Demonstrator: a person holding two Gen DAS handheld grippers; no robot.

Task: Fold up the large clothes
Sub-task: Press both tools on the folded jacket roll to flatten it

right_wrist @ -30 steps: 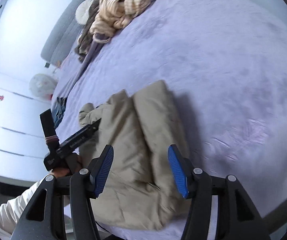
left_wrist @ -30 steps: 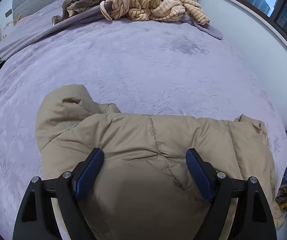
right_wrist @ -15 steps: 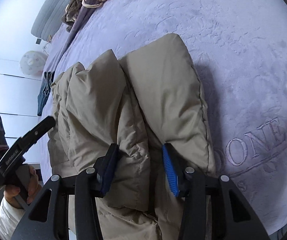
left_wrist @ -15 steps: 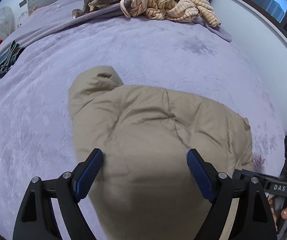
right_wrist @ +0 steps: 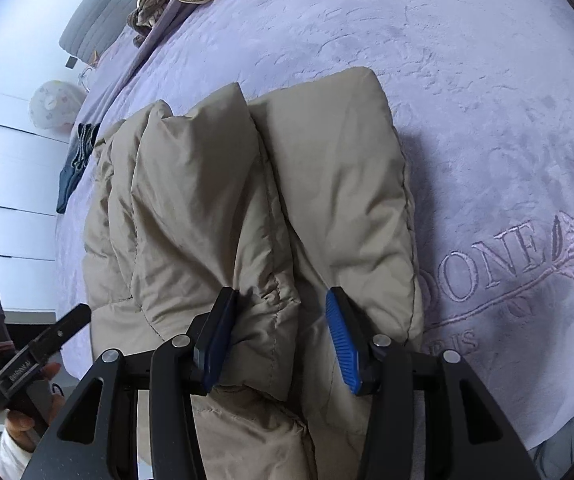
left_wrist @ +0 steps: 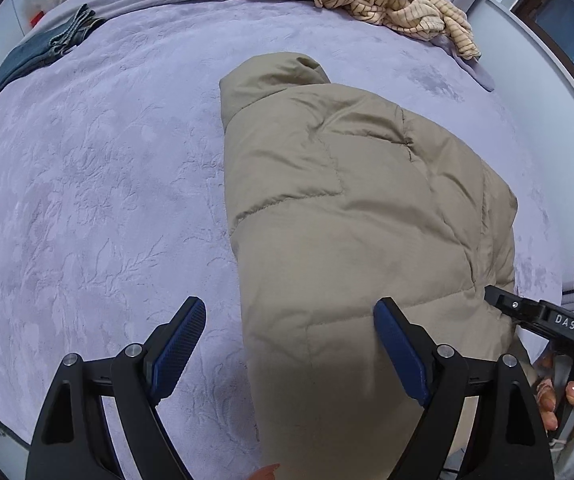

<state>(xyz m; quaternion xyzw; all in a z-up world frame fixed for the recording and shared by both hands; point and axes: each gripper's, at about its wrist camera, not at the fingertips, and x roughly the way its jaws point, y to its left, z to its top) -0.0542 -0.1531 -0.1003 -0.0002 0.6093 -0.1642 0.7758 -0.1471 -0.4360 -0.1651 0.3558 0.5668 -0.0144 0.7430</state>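
At the left of the left wrist view, the left gripper (left_wrist: 289, 344) hangs over the folded tan puffer jacket's (left_wrist: 351, 216) edge on the purple bed (left_wrist: 87, 184), its jaws having just spread wider, holding nothing. Rightward, in the right wrist view, the right gripper (right_wrist: 279, 336) pinches a puffy fold. Best press air out before doubling the bundle.
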